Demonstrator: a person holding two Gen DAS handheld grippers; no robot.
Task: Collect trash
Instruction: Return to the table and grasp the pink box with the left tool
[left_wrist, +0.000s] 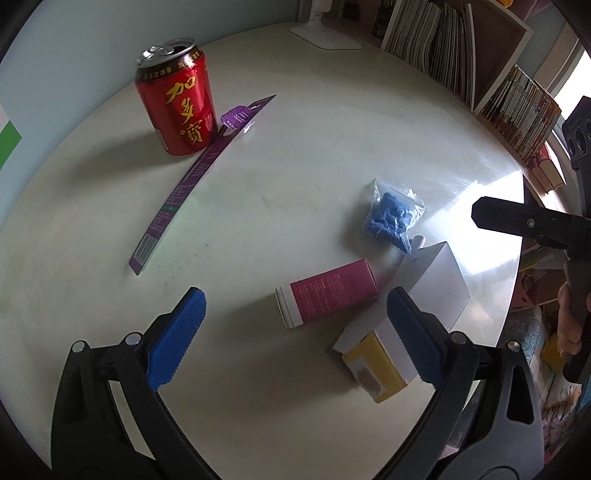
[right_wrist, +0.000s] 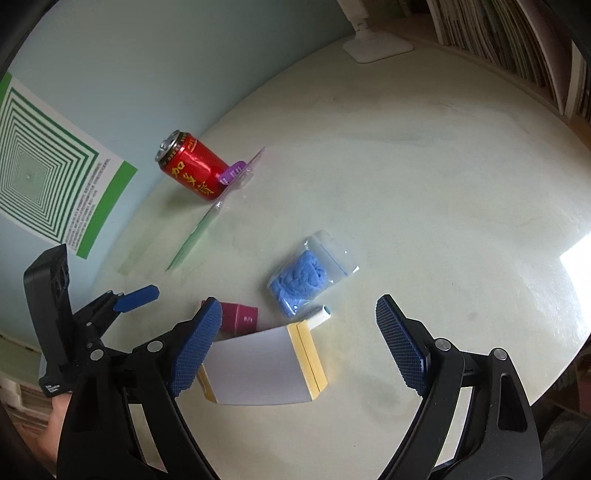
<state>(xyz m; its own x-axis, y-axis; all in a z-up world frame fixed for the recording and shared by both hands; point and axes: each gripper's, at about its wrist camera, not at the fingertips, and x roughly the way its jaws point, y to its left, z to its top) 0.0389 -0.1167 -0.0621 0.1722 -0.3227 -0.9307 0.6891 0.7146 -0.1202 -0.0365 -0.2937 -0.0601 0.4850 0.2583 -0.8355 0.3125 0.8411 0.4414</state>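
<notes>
Nothing appears to have been collected yet. Both grippers are held with fingers apart and empty: the left gripper (left_wrist: 295, 336) above the pink box (left_wrist: 327, 291), the right gripper (right_wrist: 303, 347) above the white box (right_wrist: 258, 369). Just beyond the fingers lies the blue bag (right_wrist: 308, 275); well beyond them stand the can (left_wrist: 175, 98) and, touching it, the purple strip (left_wrist: 195, 173). All trash is left on the tabletop (left_wrist: 314, 129). No bin is seen.
</notes>
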